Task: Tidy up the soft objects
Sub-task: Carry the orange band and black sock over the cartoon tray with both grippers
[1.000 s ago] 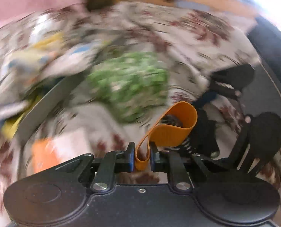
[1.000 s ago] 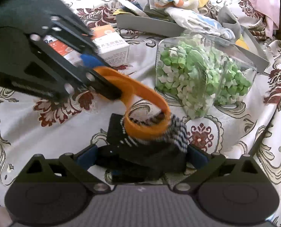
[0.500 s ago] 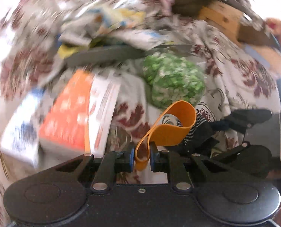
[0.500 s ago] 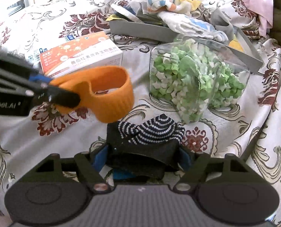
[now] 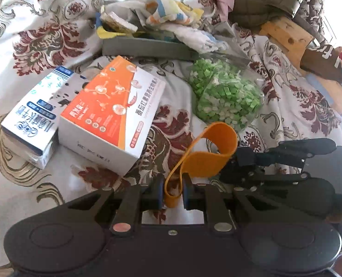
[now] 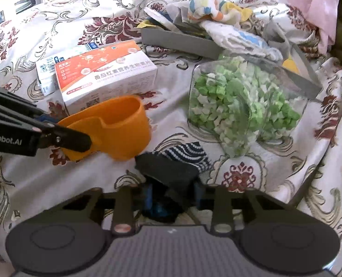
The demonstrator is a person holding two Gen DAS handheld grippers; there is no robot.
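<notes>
Left gripper (image 5: 173,192): jaws nearly together, clamped on the pinched end of a wide orange elastic fabric loop (image 5: 207,152), which stands open beyond the fingertips. Right gripper (image 6: 172,197): jaws have just been closing and now pinch a dark sock with a navy-and-white striped toe (image 6: 171,168), bunched between the blue pads, its striped end lying forward on the cloth. In the right wrist view the orange loop (image 6: 115,130) hangs just left of the sock, its rim close to the dark fabric (contact cannot be told). Surroundings, all on a white bedspread with maroon floral print (image 6: 55,184): an orange-and-white cardboard box (image 5: 111,113) beside a blue-and-white carton (image 5: 32,117); a clear bag of green and white paper stars (image 6: 242,108) just beyond the sock; behind it a grey tray (image 6: 182,40) heaped with striped cloths (image 6: 214,9)
</notes>
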